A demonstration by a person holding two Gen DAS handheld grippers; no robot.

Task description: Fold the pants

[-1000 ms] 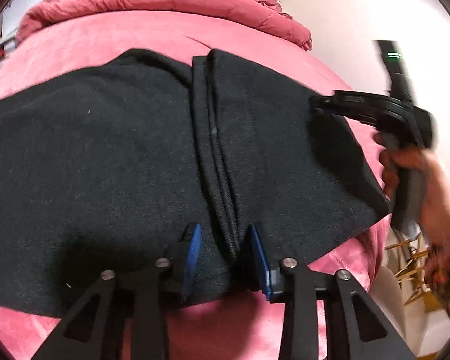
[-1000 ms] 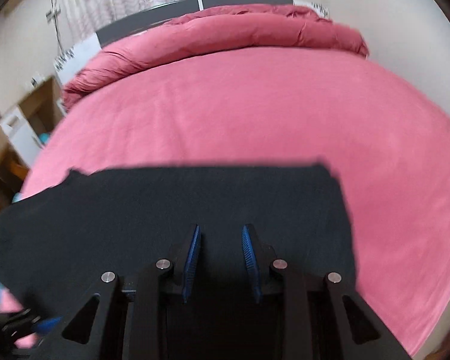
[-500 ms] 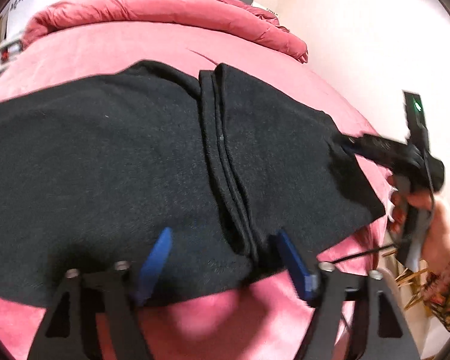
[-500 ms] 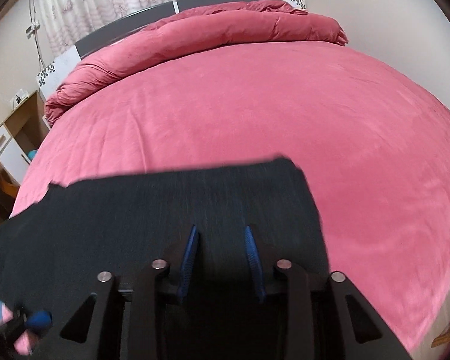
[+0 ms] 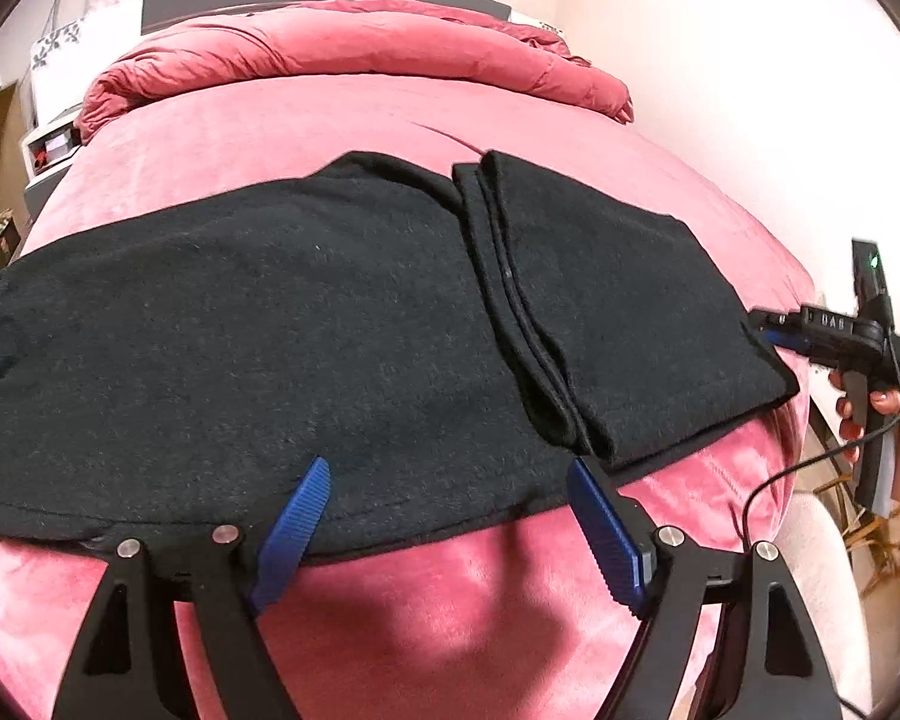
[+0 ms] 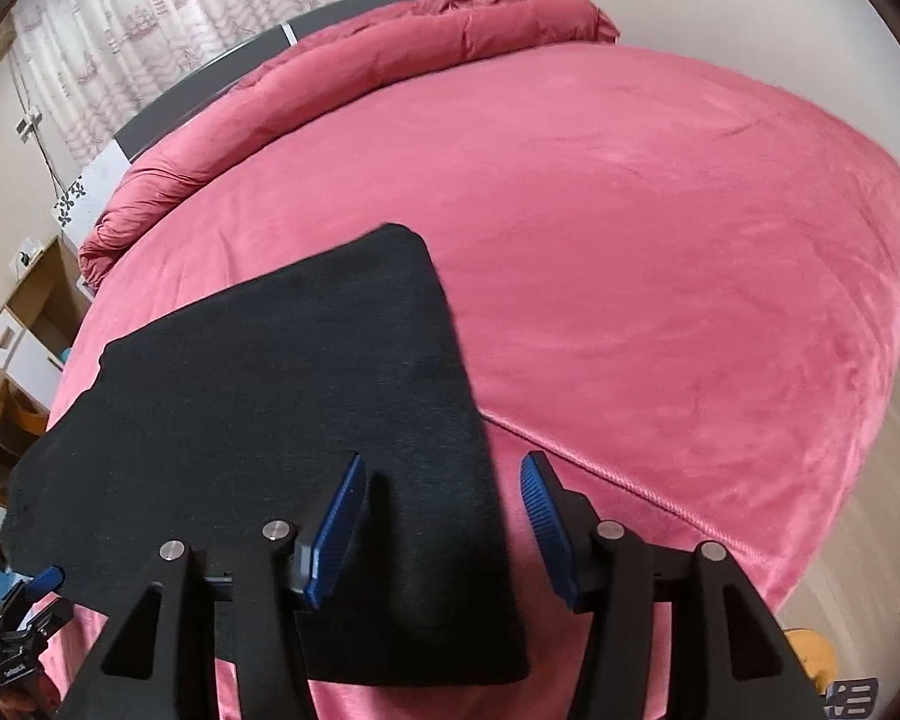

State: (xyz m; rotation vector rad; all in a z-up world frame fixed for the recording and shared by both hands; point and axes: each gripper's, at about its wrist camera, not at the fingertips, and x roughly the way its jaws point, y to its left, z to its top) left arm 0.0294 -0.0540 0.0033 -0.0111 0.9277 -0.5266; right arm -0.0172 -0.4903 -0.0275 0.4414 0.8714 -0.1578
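Observation:
Black pants (image 5: 282,336) lie flat across the near part of the pink bed (image 5: 306,114), with the right end folded over into a thick layered panel (image 5: 618,300). My left gripper (image 5: 450,516) is open and empty, at the pants' near edge just before the fold. My right gripper (image 6: 444,510) is open and empty, over the right edge of the folded panel (image 6: 282,408). The right gripper also shows in the left wrist view (image 5: 834,330), at the pants' right end.
A rolled pink duvet (image 6: 342,66) lies along the headboard. The far half of the bed (image 6: 660,228) is bare sheet. Wooden drawers (image 6: 12,336) stand at the left, floor and a wooden chair (image 6: 810,648) at the right.
Both grippers opened and let go of the pants. Both pulled back toward the near edge of the bed; the folded panel now lies flat.

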